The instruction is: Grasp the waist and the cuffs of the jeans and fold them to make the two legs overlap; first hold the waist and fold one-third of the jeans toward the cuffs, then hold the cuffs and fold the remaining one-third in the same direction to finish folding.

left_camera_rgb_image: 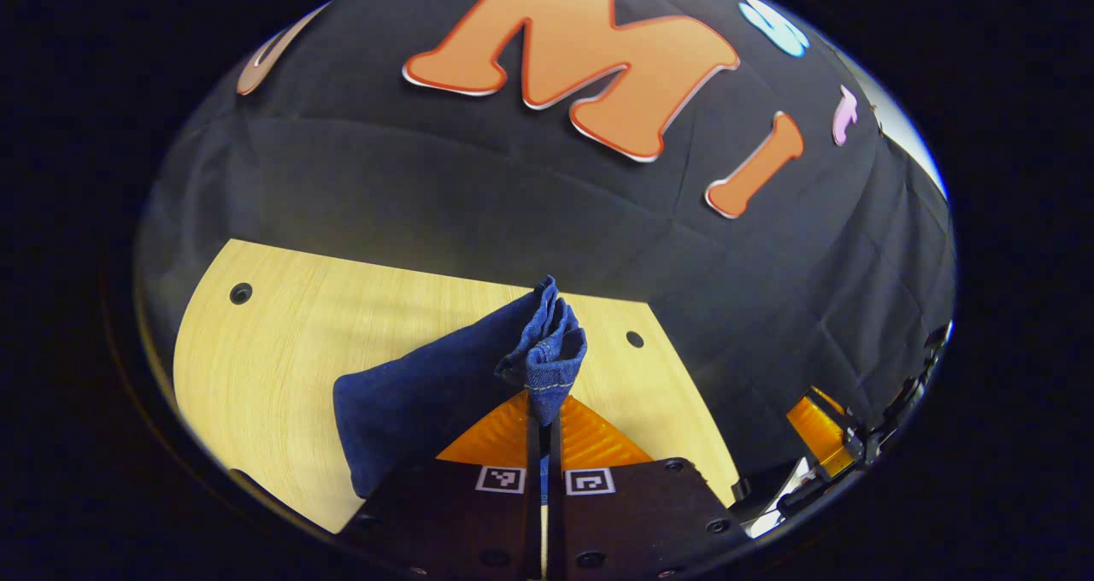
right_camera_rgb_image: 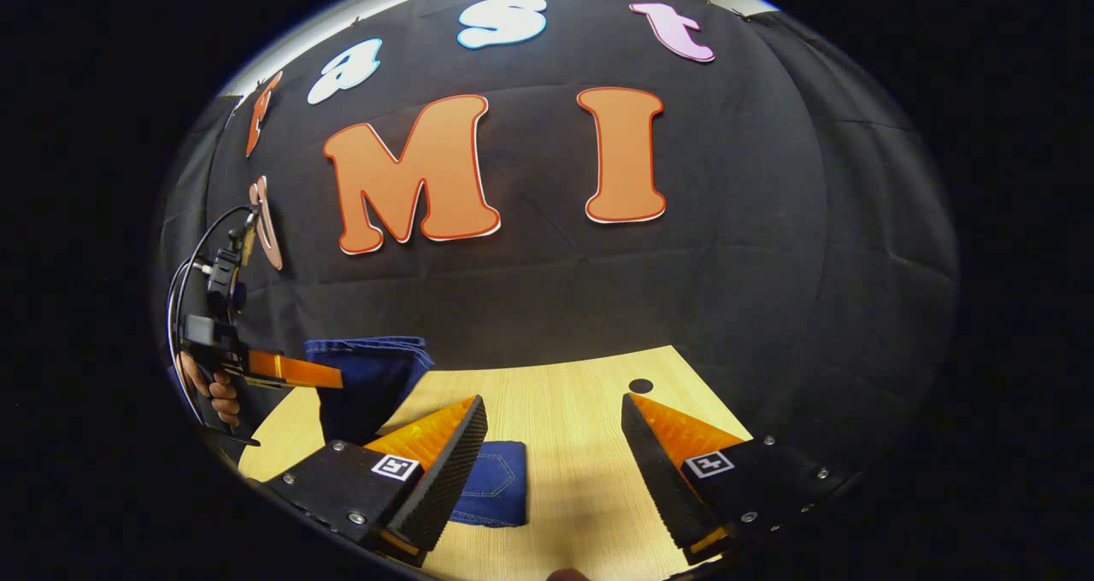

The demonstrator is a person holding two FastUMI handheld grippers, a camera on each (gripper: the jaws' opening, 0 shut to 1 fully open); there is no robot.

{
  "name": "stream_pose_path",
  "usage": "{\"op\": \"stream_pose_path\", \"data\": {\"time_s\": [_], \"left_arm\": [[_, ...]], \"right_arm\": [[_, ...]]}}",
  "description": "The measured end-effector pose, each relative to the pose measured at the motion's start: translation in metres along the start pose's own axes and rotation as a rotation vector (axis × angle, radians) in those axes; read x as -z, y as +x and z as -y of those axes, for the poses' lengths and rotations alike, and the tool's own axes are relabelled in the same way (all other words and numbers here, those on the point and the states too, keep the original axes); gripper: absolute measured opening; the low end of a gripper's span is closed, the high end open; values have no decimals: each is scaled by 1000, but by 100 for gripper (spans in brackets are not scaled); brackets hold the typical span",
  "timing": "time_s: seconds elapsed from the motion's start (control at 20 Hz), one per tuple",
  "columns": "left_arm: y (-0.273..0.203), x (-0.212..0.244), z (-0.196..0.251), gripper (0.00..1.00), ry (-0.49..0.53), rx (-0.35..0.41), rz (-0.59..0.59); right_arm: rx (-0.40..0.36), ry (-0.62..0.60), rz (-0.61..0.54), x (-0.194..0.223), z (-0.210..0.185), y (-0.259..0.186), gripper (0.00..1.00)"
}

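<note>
Pinched denim sits closest in the left gripper view: the left gripper (left_camera_rgb_image: 544, 414) has its jaws pressed together on a bunched, stitched edge of the jeans (left_camera_rgb_image: 444, 384), which sticks up past the fingertips toward 12 o'clock. From that pinch the rest of the cloth hangs down toward 8 o'clock, over the pale wooden surface (left_camera_rgb_image: 273, 350). Whether the hanging cloth touches the wood there I cannot tell. At 4 o'clock, near the rim, part of the other gripper shows.

Right gripper view: the right gripper (right_camera_rgb_image: 555, 423) has its jaws spread wide, with nothing between them but the bare surface (right_camera_rgb_image: 564, 470). A flat part of the jeans (right_camera_rgb_image: 496, 483) lies on the wood just behind the finger at 7 o'clock. At 9 o'clock the left gripper (right_camera_rgb_image: 329, 378), held by a hand (right_camera_rgb_image: 214, 393), lifts another part of the denim above the surface.
</note>
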State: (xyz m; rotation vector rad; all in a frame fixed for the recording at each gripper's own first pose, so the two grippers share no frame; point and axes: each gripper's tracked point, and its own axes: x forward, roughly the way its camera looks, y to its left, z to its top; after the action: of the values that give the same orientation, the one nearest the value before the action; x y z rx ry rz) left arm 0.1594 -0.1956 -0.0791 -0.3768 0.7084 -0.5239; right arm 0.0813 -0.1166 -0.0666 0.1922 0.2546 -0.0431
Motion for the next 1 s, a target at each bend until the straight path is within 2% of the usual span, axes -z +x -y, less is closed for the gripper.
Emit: {"op": "stream_pose_path", "data": {"time_s": [0.05, 0.15, 0.3, 0.4, 0.45, 0.6, 0.65, 0.8, 0.95, 1.0], "left_arm": [[5, 10, 7, 3, 30, 6, -29], [9, 37, 26, 7, 93, 70, -109], [0, 55, 44, 28, 104, 131, -107], [-7, 43, 39, 25, 103, 135, -64], [-17, 34, 34, 33, 110, 128, -32], [-41, 10, 20, 83, 149, 78, 69], [-51, 2, 14, 92, 157, 51, 106], [-88, -29, -3, 96, 223, -44, 272], [-123, -53, -6, 95, 342, -122, 420], [-132, -62, -7, 95, 362, -150, 462]], "right_arm": [[-5, -7, -5, 2, -1, 0, 97], [-13, -18, -16, 5, -4, 3, 97], [-17, -34, -19, 6, -4, 5, 97], [-16, -34, -22, 5, -5, 7, 97], [-19, -32, -20, 4, -6, 7, 97], [-23, -50, -4, -2, -15, 7, 97], [-23, -58, 10, -6, -20, 7, 97], [-30, -107, 66, -21, -41, 3, 97], [-47, -196, 164, -43, -69, -7, 97], [-53, -219, 190, -48, -78, -8, 100]]}}
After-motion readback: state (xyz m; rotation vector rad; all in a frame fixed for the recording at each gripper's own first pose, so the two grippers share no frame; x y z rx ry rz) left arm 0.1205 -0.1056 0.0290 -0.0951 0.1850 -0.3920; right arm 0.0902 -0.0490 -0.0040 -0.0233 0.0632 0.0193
